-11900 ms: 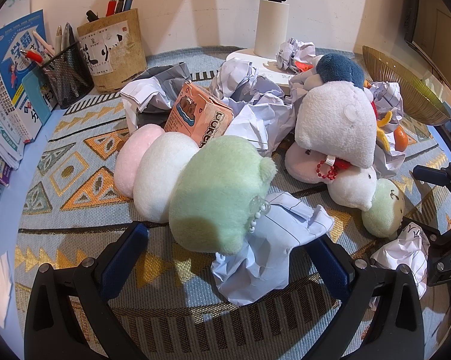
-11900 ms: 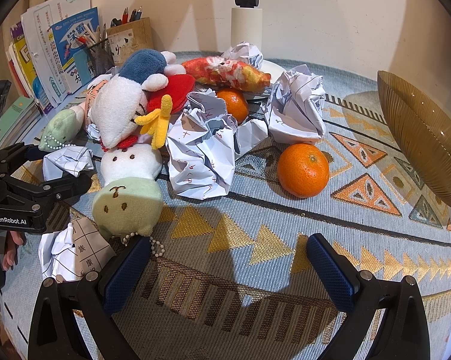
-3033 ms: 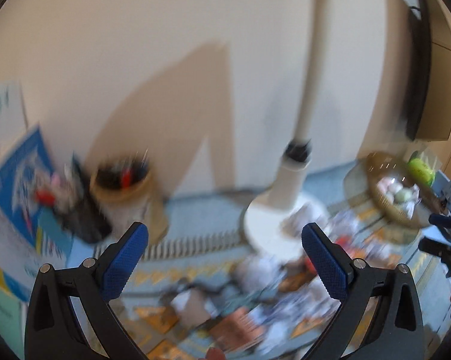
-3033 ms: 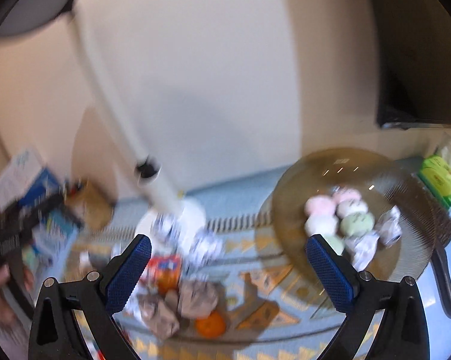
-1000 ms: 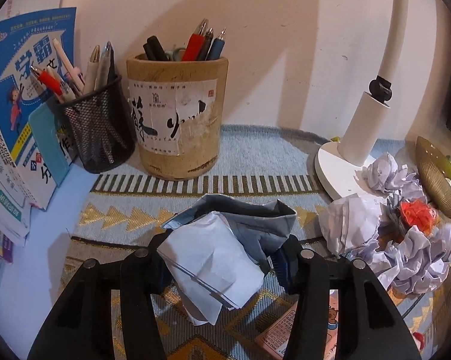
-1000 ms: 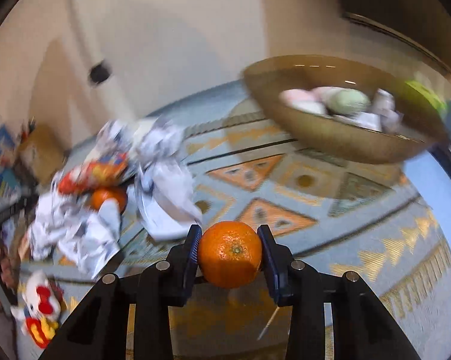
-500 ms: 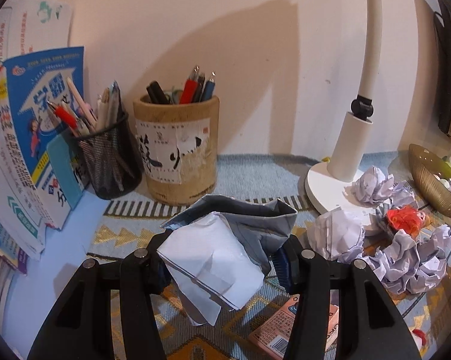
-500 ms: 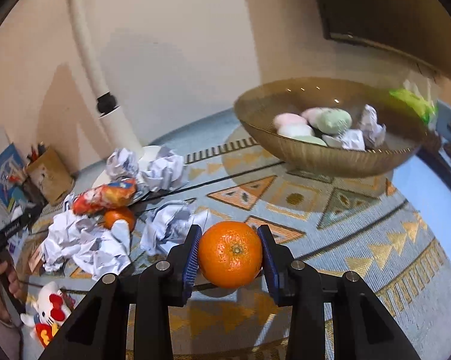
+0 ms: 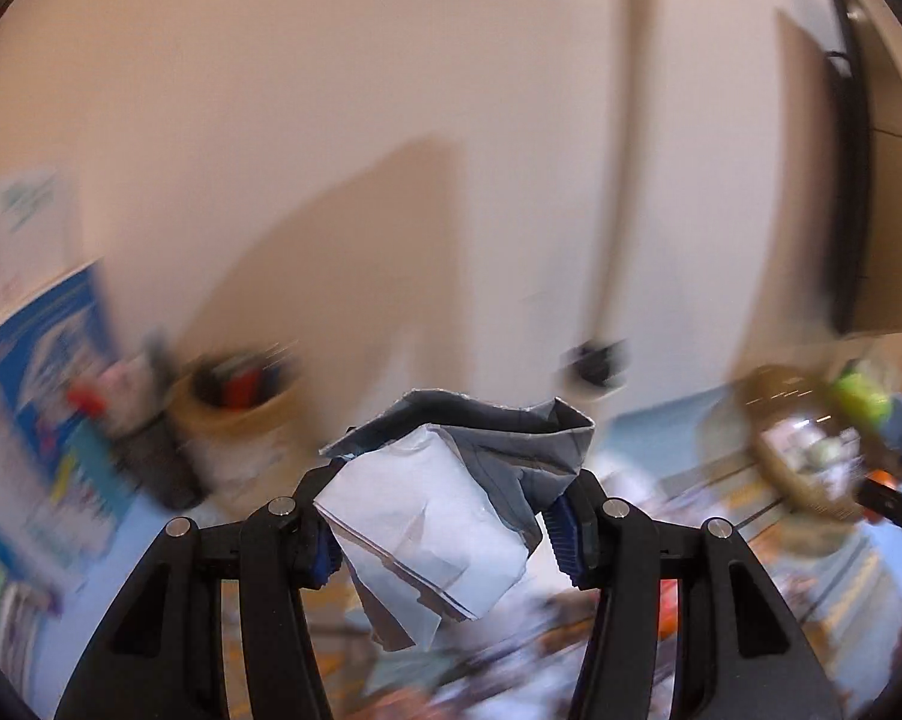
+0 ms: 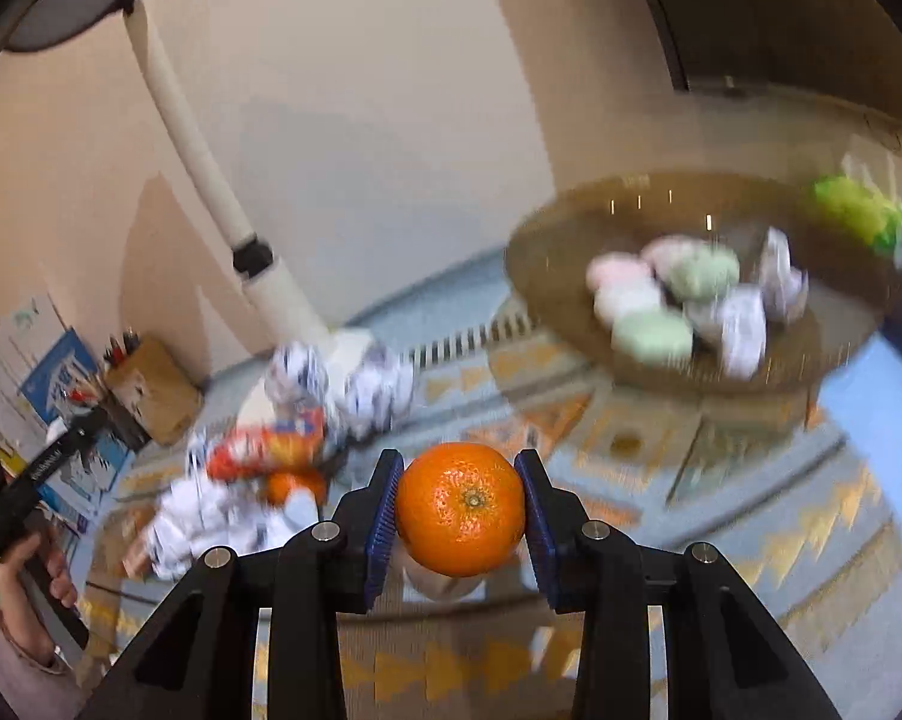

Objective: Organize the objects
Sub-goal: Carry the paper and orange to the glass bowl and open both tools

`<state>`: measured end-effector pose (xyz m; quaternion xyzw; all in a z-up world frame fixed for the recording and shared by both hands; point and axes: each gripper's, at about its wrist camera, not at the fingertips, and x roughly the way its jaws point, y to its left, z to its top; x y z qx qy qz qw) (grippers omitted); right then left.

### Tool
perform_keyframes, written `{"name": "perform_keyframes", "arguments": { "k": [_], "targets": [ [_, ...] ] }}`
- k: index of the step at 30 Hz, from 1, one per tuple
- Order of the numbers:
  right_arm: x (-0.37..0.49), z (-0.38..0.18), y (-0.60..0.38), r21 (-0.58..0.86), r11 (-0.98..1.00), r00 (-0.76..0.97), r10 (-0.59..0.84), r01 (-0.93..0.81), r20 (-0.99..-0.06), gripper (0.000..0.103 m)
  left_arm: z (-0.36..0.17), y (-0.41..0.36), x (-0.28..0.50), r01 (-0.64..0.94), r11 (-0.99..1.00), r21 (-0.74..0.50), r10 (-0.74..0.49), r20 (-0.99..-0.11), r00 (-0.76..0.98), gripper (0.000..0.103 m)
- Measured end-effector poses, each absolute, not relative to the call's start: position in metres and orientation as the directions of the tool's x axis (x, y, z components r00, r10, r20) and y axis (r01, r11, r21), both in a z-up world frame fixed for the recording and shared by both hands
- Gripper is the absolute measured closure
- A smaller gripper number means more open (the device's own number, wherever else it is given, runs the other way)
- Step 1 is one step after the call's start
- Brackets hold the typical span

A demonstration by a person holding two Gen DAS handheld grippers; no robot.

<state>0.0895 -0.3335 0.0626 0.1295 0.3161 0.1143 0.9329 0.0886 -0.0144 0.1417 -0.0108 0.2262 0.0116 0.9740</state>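
Observation:
My left gripper [image 9: 444, 531] is shut on a crumpled sheet of white and grey paper [image 9: 438, 510], held well above the table; everything behind it is blurred. My right gripper [image 10: 460, 510] is shut on an orange [image 10: 460, 509], its blue pads pressing both sides. The brown glass bowl [image 10: 547, 276] stands up and to the right of the orange and holds pastel plush balls [image 10: 652, 330] and paper wads. In the left wrist view the bowl [image 9: 775, 468] shows blurred at far right. A second orange [image 10: 285, 486] lies among crumpled papers [image 10: 192, 516] and a snack bag [image 10: 264, 447] on the mat.
A white desk lamp [image 10: 210, 180] rises from its base behind the paper pile. A brown pen holder [image 10: 150, 390] and booklets [image 10: 48, 372] stand at the left. A person's hand [image 10: 36, 576] holds the other gripper at lower left. A green item [image 10: 859, 216] lies beyond the bowl.
My left gripper has lifted with the paper, so the pen holders sank lower and blurred. My right gripper rose slightly with the orange, and the bowl's inside now shows more.

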Motion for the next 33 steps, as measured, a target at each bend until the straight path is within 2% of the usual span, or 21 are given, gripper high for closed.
{"name": "perform_keyframes", "arguments": {
  "k": [7,16,18,19,20,21,22,23,24,25,27,33],
  "targets": [
    [0.126,0.120,-0.389,0.319,0.943,0.826,0.251,-0.092,-0.504,0.066,0.162,-0.128,0.144,0.147,0.989,-0.006,-0.133,-0.462,0.877,0.052],
    [0.165,0.138,-0.454,0.286,0.958,0.819,0.161,0.004,-0.551,0.066,0.134,-0.266,0.186,0.382,0.924,0.000,-0.315,-0.566,0.762,0.052],
    [0.172,0.132,-0.466,0.291,0.956,0.805,0.149,0.030,-0.575,0.066,0.118,-0.283,0.193,0.413,0.911,-0.016,-0.338,-0.603,0.722,0.048],
    [0.175,0.129,-0.470,0.296,0.954,0.798,0.147,0.041,-0.585,0.066,0.112,-0.288,0.196,0.414,0.910,-0.022,-0.338,-0.617,0.710,0.042],
    [0.179,0.125,-0.476,0.306,0.951,0.788,0.151,0.050,-0.597,0.065,0.105,-0.291,0.198,0.404,0.914,-0.026,-0.328,-0.632,0.702,0.016],
    [0.184,0.119,-0.481,0.318,0.946,0.771,0.163,0.054,-0.616,0.065,0.097,-0.295,0.201,0.396,0.918,-0.023,-0.315,-0.650,0.692,0.000],
    [0.189,0.112,-0.485,0.331,0.941,0.749,0.172,0.067,-0.640,0.061,0.094,-0.296,0.201,0.387,0.922,-0.012,-0.300,-0.653,0.695,0.001],
    [0.191,0.108,-0.487,0.335,0.939,0.732,0.169,0.085,-0.660,0.036,0.092,-0.297,0.198,0.366,0.931,0.014,-0.270,-0.648,0.712,0.001],
    [0.198,0.099,-0.490,0.328,0.937,0.689,0.161,0.117,-0.707,0.017,0.090,-0.295,0.193,0.355,0.934,0.028,-0.255,-0.643,0.722,0.001],
    [0.199,0.096,-0.490,0.328,0.937,0.679,0.164,0.119,-0.715,0.001,0.089,-0.292,0.191,0.355,0.934,0.028,-0.255,-0.642,0.723,0.001],
    [0.199,0.091,-0.492,0.315,0.941,0.682,0.152,0.121,-0.715,0.000,0.091,-0.284,0.187,0.365,0.931,0.006,-0.273,-0.653,0.707,0.001],
    [0.192,0.094,-0.493,0.332,0.934,0.690,0.151,0.135,-0.708,0.000,0.101,-0.267,0.181,0.315,0.949,0.033,-0.221,-0.643,0.733,0.001]
  ]
}}
